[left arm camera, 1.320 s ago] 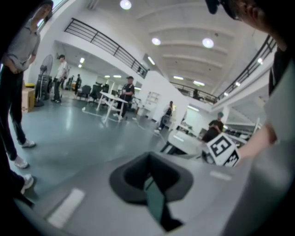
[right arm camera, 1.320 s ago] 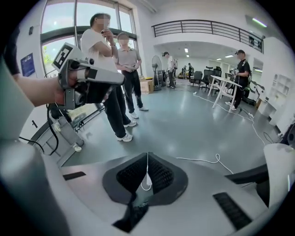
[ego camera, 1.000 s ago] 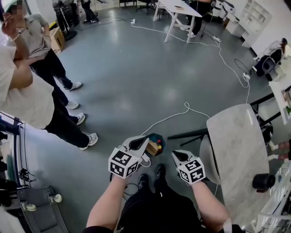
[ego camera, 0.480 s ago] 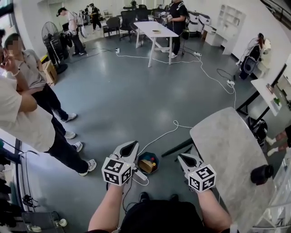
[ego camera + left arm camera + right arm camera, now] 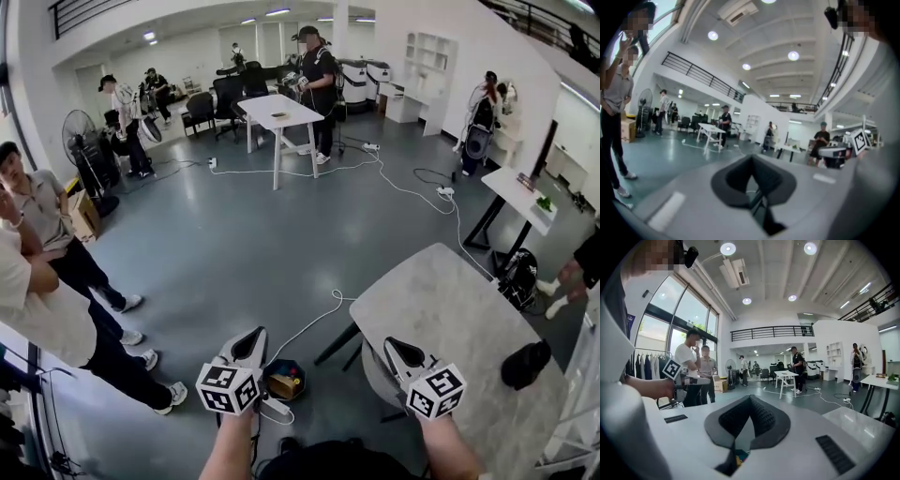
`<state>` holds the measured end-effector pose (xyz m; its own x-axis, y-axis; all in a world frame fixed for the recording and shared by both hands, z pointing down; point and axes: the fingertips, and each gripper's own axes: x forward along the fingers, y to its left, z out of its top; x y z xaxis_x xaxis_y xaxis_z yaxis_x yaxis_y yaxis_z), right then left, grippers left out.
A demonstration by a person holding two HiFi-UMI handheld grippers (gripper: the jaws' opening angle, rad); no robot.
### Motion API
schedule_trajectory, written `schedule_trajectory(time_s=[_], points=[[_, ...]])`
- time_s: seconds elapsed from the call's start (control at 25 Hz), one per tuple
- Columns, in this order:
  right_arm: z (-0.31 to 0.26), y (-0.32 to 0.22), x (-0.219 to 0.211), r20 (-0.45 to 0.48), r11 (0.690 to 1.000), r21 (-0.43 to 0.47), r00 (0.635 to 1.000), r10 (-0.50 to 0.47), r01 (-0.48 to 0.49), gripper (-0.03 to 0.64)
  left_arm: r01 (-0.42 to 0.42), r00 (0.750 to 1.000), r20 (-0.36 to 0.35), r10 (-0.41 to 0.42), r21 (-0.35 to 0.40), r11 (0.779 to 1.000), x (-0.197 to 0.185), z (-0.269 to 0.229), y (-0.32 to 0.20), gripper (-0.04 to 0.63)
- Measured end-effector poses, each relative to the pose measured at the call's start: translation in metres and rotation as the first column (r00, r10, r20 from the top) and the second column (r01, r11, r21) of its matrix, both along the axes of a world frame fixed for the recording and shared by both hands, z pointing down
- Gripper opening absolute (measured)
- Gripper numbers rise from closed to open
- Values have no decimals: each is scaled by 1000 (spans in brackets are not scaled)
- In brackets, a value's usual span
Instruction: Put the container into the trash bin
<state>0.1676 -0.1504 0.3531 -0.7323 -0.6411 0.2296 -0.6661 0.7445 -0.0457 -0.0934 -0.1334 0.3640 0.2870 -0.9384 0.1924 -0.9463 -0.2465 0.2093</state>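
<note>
Left gripper (image 5: pixel 255 336), white with marker cube: earlier tips at rim of dark round trash bin (image 5: pixel 300 373) on floor; now lifted clear, tips up and left of bin. Right gripper (image 5: pixel 394 347), same build: also lifted, now farther right of bin, over edge of grey marble table (image 5: pixel 450 300). Both now point nearly level, no longer down toward bin. Bin now lower in head view; ceiling lights (image 5: pixel 277 12) now visible far beyond it.
</note>
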Motion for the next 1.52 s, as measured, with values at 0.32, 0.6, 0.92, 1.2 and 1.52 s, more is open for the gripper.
schedule_trajectory(time_s=[0.32,0.6,0.92,1.2,1.52], points=[[-11,-9,34,103,998,16,992,67,-69,-6,-75,996,47,75,-3,997,56,-7,-13,5],[-15,-14,33,103,998,40,994,47,-51,-8,-67,994,87,64,33,997,68,-22,-24,5],[-18,-16,28,93,999,48,996,10,-14,-8,-65,994,88,62,35,997,72,-26,-29,5],[-10,-13,26,80,999,34,997,13,-16,-8,8,994,105,-13,52,999,53,-19,-13,5],[-1,-5,20,79,1000,18,997,-10,9,-8,17,993,113,-26,79,997,54,-16,0,5]])
